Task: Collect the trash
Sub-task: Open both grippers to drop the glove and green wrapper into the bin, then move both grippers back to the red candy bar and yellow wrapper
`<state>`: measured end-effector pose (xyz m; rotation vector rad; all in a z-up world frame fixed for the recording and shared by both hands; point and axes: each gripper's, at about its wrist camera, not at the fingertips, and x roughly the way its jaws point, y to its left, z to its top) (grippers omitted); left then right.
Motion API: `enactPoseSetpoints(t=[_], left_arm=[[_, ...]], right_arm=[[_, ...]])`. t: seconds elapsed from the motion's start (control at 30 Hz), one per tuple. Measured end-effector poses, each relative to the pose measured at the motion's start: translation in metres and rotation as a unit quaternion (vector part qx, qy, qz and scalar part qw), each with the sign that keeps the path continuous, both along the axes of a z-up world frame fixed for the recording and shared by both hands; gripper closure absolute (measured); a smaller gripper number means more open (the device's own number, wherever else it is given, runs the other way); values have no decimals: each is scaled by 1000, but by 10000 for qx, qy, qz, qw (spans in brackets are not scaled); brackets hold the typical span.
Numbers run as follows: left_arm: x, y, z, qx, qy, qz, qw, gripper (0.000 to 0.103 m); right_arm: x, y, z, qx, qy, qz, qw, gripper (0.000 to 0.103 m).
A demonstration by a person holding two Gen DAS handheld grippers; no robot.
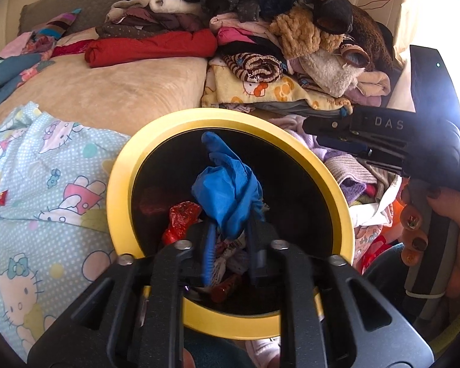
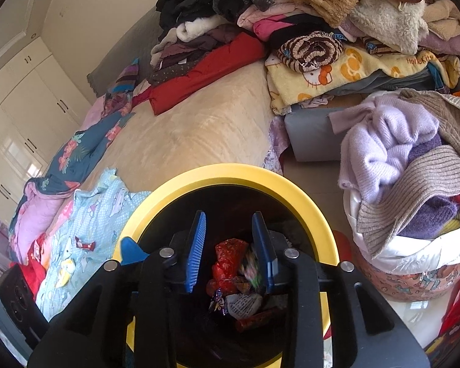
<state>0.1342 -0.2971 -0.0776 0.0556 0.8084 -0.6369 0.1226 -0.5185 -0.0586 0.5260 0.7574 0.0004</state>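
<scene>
Left tool (image 1: 230, 245) is being held over the mouth of the bin (image 1: 337, 202), its blue pads closed on a crumpled blue glove (image 1: 227, 190); the glove is hanging just above the trash already inside. Right tool (image 2: 230, 251) is being held over the same bin (image 2: 291, 190), its fingers parted and nothing gripped between them.

A drop-off is judged to be in hand: the glove is being brought over the opening and has not yet been let go. Next, the left pads would need to be parted while the glove is kept inside the rim, so that the limp material falls in rather than draping over the yellow edge. After that, a red wrapper (image 2: 84, 245) lying on the pale blue cartoon-print quilt (image 2: 101, 214) on the bed (image 2: 184, 135) would be a likely pickup; being flat and thin on soft cloth, it may call for a pinch that avoids catching the fabric.

The bin is round, with a smooth yellow rim and dark inside. Shiny red foil (image 2: 230, 260) and crinkled printed wrappers are being held in it. Beyond, fluffy and knitted clothes (image 2: 322, 9) are being kept in heaps.
</scene>
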Motion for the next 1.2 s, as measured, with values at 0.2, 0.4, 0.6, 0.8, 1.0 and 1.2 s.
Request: enactPoseSetpoints(t=[0.2,0.4,0.6,0.8,1.0,1.2], left_arm=[[-6,3,8,-10,-141,21,9999,42],[-9,14,17,-34,-280,189,9994,11],[-9,36,29,-62,-423,486,9979,11],[-8,57,36,-125,-508,758,9957,11],[-4,83,41,-232,-548,1071,9925,11],[0,108,43,-322,-548,1317,9892,11]], right_arm=[[1,7,3,-216,-107,68,9997,60],[-1,16,12,-394,-387,154,9984,43],[-6,28,25,-572,-773,315,9949,32],[-9,43,35,-763,-1126,507,9894,28],[-9,65,43,-969,-1367,775,9828,26],[-11,87,49,-1024,-1578,1048,9765,26]])
